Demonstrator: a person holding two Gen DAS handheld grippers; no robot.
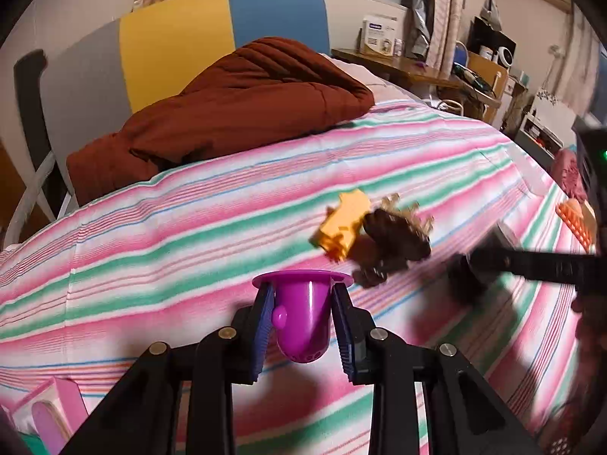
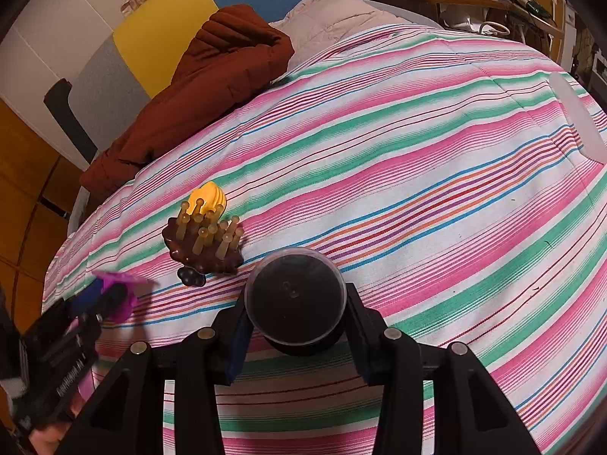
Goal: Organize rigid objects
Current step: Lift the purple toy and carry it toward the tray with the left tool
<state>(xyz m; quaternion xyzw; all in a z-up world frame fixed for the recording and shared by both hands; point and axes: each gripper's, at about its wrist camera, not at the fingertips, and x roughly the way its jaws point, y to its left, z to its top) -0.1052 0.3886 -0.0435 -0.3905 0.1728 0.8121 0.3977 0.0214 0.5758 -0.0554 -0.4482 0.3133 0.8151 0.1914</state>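
Grippers both loaded over striped bedspread

One purple cup is clamped between the blue pads of the left gripper, its flared rim pointing away from the camera and one small knob seen on its side. It is held just above the striped bedspread. One dark round jar is gripped between the fingers of the right gripper, its circular face turned to the camera.

Two loose items are seen on the bedspread, touching each other: one brown scalp brush lying with its many tan bristles pointing up, and one yellow toy just behind it. Both lie between the two grippers, nearer the left one.

One rust-brown quilted jacket is heaped at the far end. One pink box is cut off at the lower left corner of the left view.
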